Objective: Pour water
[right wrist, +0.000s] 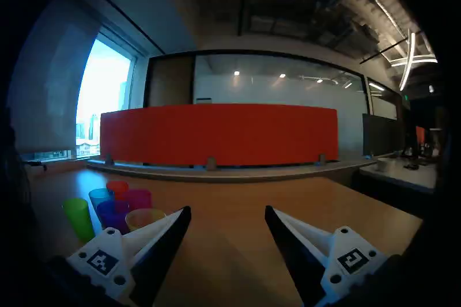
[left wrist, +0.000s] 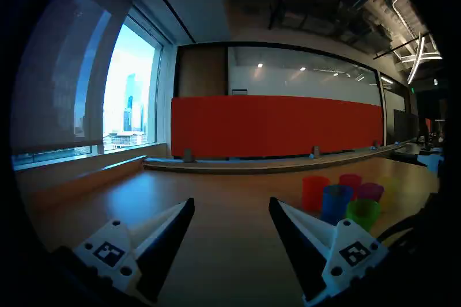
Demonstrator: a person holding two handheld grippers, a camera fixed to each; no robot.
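Left claw [left wrist: 230, 203]: fingers apart, nothing between them, over the bare wooden bench [left wrist: 230, 261]. Cluster of coloured cups [left wrist: 346, 197] stands ahead, just right of its right finger. Right claw [right wrist: 227, 210]: fingers apart, empty; same cups lie left of its left finger. Open bench ahead of both, up to red divider panel [right wrist: 219, 134] along far edge; window [left wrist: 129, 105] far left

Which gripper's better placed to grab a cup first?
Right, narrowly. Both open and empty, but the cups sit close beside the right gripper; from the left gripper they look slightly farther.
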